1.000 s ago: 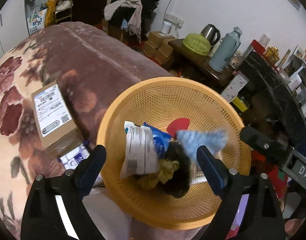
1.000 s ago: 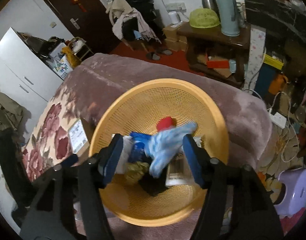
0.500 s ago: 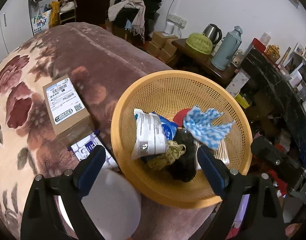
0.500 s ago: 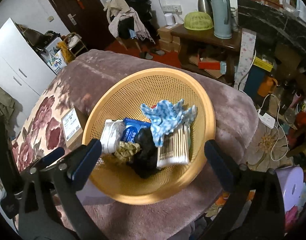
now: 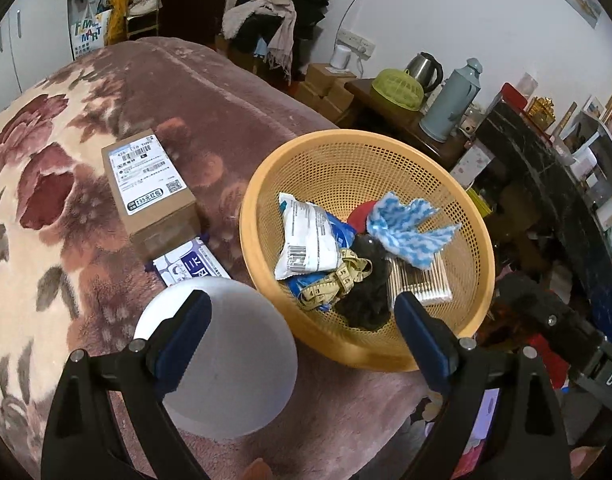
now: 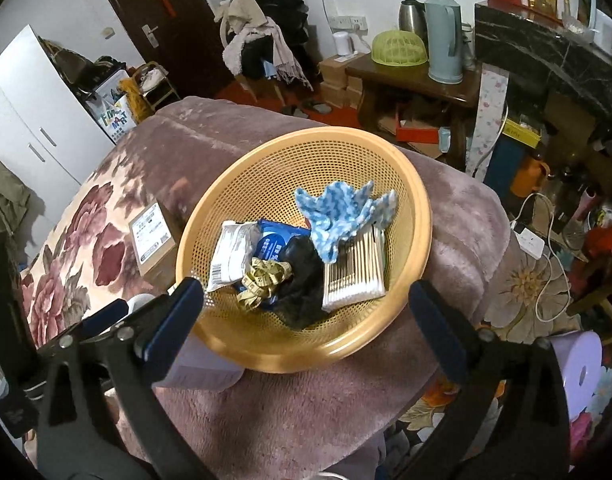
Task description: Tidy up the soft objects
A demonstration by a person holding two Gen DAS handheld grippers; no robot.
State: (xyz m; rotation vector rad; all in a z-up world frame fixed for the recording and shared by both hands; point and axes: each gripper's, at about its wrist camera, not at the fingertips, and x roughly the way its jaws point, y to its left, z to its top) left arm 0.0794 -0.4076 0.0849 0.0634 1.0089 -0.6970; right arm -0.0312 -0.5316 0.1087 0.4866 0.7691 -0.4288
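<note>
Soft objects lie heaped in the orange mesh basket, which rests on the blanket-covered bed; both claws hang above its near rim, each spread wide and holding nothing; the left claw sits over a white round lid beside the basket, the right claw over the basket's near edge. Nearest in the heap is the black cloth, limp and probably light; pinch it at a raised fold, since a flat pinch may snag the mesh beneath. Touching it is the yellow tape measure, a loose coil that will likely unravel when lifted; take it across the bundled middle. Beside these, the pack of cotton swabs is stiffer, with a film that looks slippery; grip it across the narrow sides. The white pouch and the blue packet under it appear crinkly and yielding; hold them by an edge. Farthest, the blue-and-white cloth drapes over the swabs, very soft and light; grasp a projecting corner. A cardboard box stands on the bed outside the basket.
</note>
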